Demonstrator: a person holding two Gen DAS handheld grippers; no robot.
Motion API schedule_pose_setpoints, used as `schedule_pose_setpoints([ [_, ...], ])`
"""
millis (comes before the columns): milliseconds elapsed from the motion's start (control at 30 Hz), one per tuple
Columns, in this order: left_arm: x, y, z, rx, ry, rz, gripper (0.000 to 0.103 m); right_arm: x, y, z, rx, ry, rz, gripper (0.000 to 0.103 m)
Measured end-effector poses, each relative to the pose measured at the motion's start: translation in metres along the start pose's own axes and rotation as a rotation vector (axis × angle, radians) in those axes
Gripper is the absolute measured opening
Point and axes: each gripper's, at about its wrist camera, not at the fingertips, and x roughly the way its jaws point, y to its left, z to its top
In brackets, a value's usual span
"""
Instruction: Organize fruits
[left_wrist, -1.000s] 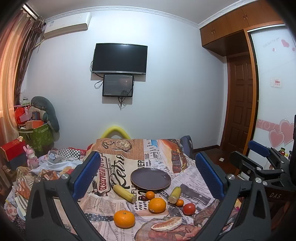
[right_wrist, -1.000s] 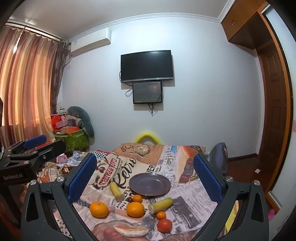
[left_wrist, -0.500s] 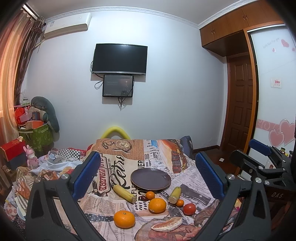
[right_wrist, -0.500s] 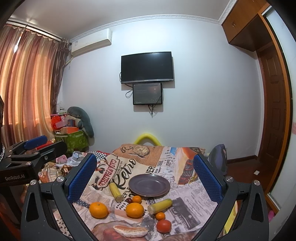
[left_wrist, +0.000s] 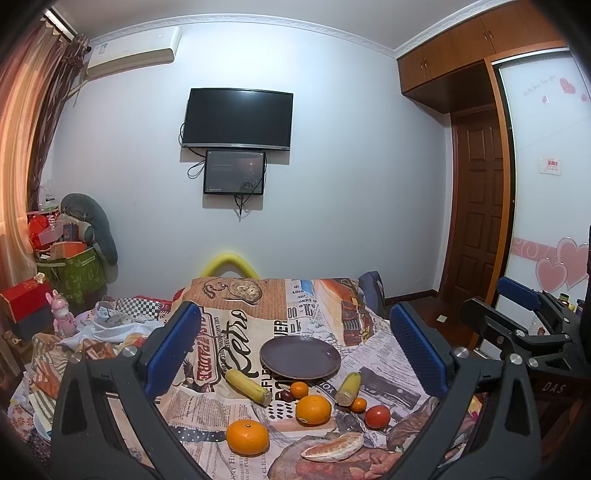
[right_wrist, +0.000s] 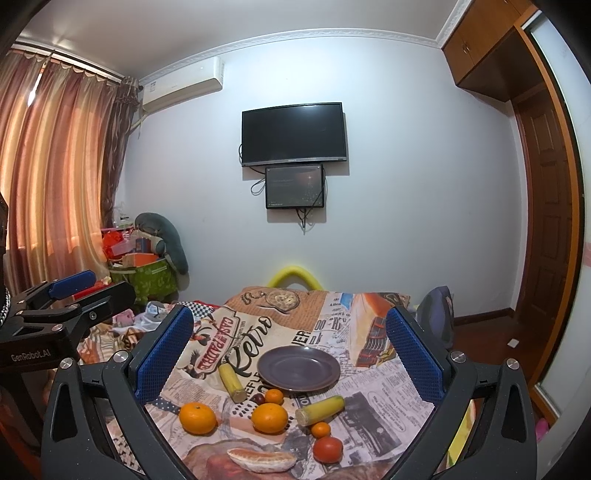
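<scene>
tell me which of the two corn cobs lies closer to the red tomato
The right-hand corn cob, its cut end beside the small orange just above the tomato. The other corn cob lies left of the plate.

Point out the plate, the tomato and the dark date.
plate (left_wrist: 275, 352): left wrist view, bare left part of its dish.
tomato (right_wrist: 327, 449): right wrist view, middle of its skin.
date (left_wrist: 285, 396): left wrist view, its centre.

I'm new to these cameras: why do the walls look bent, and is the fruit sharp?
Left wrist view: fisheye bends the door frame and darkens corners; the oranges stay sharp. Right wrist view: curtain glows orange and bows; plate crisp.
</scene>
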Motion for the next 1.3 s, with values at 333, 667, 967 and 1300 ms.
schedule_pose_setpoints([
  [333,0.0,0.0,0.0,0.0,0.0,-0.001,0.103,0.0,-0.002,0.001,0.004,-0.004,-0.001,0.103],
  [667,0.001,-0.001,-0.001,0.003,-0.004,0.001,0.103,0.0,-0.001,0.0,0.006,-0.007,0.001,0.103],
  [967,0.002,-0.001,-0.002,0.001,-0.002,0.001,0.103,0.0,-0.001,0.0,0.007,-0.007,0.001,0.103],
  [1300,0.024,0.006,-0.013,-0.003,0.054,0.019,0.103,0.019,-0.01,-0.013,0.021,0.051,-0.019,0.103],
])
